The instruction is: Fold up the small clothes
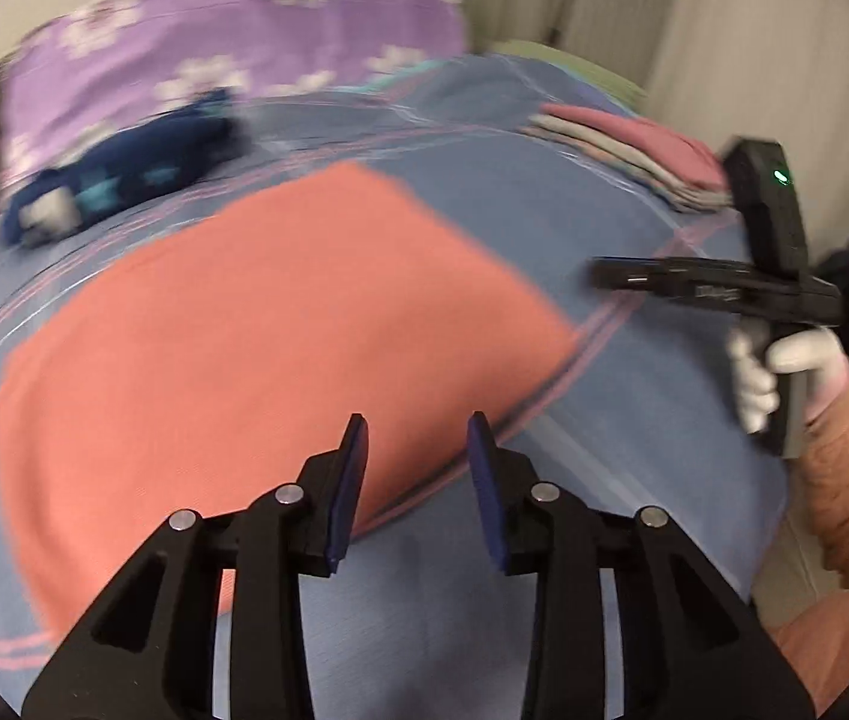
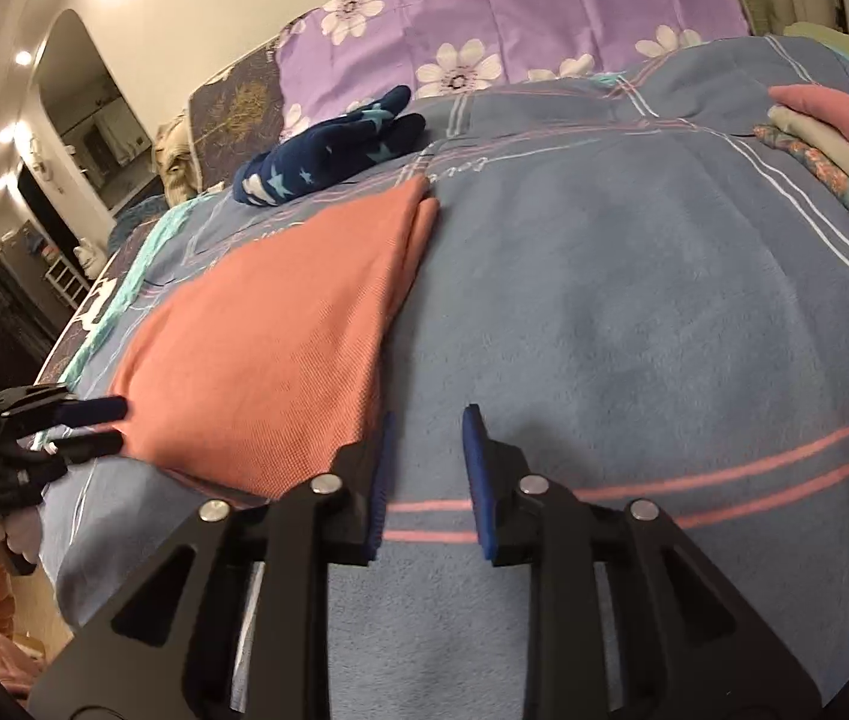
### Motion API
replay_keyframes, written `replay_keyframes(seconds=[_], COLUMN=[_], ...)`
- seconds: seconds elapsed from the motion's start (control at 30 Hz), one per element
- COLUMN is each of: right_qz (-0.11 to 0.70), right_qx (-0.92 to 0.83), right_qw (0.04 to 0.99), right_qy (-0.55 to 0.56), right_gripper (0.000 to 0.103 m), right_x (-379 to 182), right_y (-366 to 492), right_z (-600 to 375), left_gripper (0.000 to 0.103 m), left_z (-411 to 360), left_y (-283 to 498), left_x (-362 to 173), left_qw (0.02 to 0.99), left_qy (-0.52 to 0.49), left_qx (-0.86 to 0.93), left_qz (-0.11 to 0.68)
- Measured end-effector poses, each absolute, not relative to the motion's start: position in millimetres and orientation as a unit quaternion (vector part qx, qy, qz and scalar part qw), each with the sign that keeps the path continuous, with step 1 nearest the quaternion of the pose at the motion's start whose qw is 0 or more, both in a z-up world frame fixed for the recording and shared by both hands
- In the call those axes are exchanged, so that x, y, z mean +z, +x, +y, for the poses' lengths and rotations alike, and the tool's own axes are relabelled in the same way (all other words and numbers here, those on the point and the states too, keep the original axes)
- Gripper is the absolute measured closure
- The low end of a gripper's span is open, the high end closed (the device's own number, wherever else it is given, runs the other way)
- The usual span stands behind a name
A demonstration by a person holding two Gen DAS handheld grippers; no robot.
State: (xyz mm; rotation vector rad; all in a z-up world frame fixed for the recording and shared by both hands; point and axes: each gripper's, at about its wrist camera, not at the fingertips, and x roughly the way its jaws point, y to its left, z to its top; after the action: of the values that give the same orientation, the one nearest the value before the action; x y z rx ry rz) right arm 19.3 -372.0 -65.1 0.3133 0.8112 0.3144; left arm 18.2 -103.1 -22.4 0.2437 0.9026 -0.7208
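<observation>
Lying folded on the blue blanket (image 2: pixel 634 300), the coral cloth (image 2: pixel 280 348) sits between both grippers' spread, empty fingers (image 1: pixel 358 468).

Your left gripper (image 1: pixel 418 438) hovers with fingers (image 1: pixel 352 480) parted over the near edge of the folded coral cloth (image 1: pixel 256 324); right gripper (image 1: pixel 712 288) beside the cloth's right.

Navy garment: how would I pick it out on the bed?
On the blue blanket, look to the far end near the purple flowered pillow. The navy garment lies crumpled just beyond the folded salmon cloth, and it alone carries pale blue stars.
</observation>
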Motion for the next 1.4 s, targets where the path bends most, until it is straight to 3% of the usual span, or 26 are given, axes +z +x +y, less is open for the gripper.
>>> replay_keyframes(seconds=[0.1, 0.37, 0.5, 0.67, 0.7, 0.8, 0.87, 1.07, 1.23, 1.4], right_qz=[0.4, 0.408, 0.402, 0.398, 0.397, 0.395, 0.395, 0.411, 0.424, 0.449], right_qx=[0.181, 0.195, 0.201, 0.209, 0.21, 0.21, 0.211, 0.205, 0.2, 0.244], right_qw=[0.882, 0.863, 0.861, 0.854, 0.854, 0.853, 0.853, 0.853, 0.868, 0.837], right_qy=[0.17, 0.224, 0.239, 0.261, 0.265, 0.269, 0.27, 0.249, 0.165, 0.195], right_gripper=[0.088, 0.087, 0.089, 0.089, 0.089, 0.089, 0.089, 0.088, 0.072, 0.071], right_x=[-72, -99, -102, -106, -107, -107, -108, -102, -71, -68], right_y=[21, 19, 20, 19, 19, 16, 14, 18, 50, 117], right_z=[-375, -393, -397, -403, -404, -406, -408, -402, -382, -376], left_gripper=[0.068, 0.066, 0.049, 0.045, 0.047, 0.076, 0.087, 0.088, 0.088, 0.088], left_z=[-154, -197, -222, -243, -243, -233, -216, -188, -188, -184], left_y=[30, 72, 77, 75, 75, 74, 75, 79, 74, 77], left_x=[-37, -58, -59, -69, -70, -69, -64, -58, -60, -67], left_qw=[0.817, 0.813, 0.826, 0.835, 0.834, 0.835, 0.832, 0.828, 0.825, 0.82], left_qy=[0.138, 0.083, 0.104, 0.176, 0.18, 0.17, 0.129, 0.057, 0.044, 0.026], left_qx=[-0.348, -0.271, -0.243, -0.201, -0.199, -0.201, -0.215, -0.23, -0.25, -0.253], left_qz=[0.439, 0.509, 0.498, 0.482, 0.481, 0.484, 0.495, 0.508, 0.506, 0.512])
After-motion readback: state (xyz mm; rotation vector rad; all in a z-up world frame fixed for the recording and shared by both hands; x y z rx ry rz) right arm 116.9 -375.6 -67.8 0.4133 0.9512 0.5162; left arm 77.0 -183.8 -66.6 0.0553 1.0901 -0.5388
